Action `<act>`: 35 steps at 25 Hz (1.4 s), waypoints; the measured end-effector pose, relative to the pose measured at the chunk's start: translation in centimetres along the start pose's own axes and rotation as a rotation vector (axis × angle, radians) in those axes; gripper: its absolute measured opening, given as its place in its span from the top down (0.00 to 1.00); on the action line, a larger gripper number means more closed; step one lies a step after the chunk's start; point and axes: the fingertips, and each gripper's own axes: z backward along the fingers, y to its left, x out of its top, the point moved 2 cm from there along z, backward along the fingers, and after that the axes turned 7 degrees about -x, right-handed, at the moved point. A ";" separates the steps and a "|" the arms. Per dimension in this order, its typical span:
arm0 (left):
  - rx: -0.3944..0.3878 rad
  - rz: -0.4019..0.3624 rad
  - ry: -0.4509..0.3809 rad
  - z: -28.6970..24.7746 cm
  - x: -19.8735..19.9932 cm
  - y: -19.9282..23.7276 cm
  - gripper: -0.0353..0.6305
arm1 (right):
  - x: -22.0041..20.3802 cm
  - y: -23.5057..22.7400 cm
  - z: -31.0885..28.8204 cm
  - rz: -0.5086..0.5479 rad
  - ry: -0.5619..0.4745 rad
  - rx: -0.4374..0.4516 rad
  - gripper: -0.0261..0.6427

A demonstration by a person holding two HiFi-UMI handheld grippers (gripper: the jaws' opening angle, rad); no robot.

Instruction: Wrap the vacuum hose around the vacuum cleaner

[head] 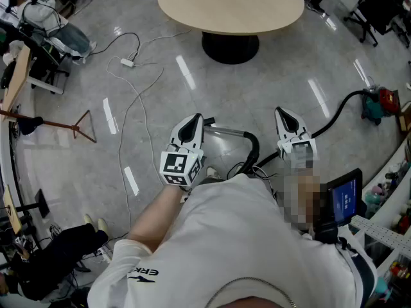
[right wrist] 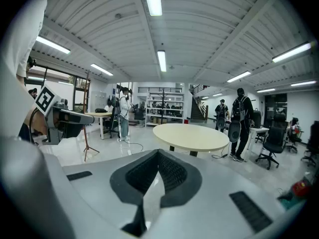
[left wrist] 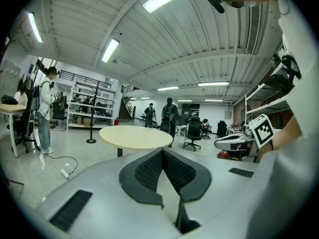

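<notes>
Left tongs [head: 196, 118], right tongs [head: 281, 111]; hose [head: 255, 148] between

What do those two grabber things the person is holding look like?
Both are white plastic, tapering to a point, with black ribbed pads inside. The left gripper carries a cube with black-and-white square markers; the right gripper has one too. The person wears a white short-sleeved T-shirt.

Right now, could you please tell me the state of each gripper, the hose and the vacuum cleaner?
left gripper, shut, empty
right gripper, shut, empty
hose, stretched loose across the floor, not wrapped
vacuum cleaner, on the floor, hose not wound round it
</notes>
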 end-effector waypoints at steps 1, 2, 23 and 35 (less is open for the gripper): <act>-0.003 -0.002 0.005 -0.1 -0.2 -0.1 0.94 | -0.3 -0.2 -0.1 -0.001 0.004 -0.002 0.96; -0.006 -0.003 0.010 -0.2 -0.4 -0.2 0.94 | -0.6 -0.3 -0.1 -0.003 0.007 -0.003 0.96; -0.089 -0.006 0.195 -1.7 -7.4 -4.2 0.94 | -22.7 5.1 3.0 -0.248 0.546 0.252 0.79; -0.101 -0.008 0.292 -2.6 -10.4 -3.1 0.94 | -31.6 9.7 0.2 -0.679 0.904 0.259 0.43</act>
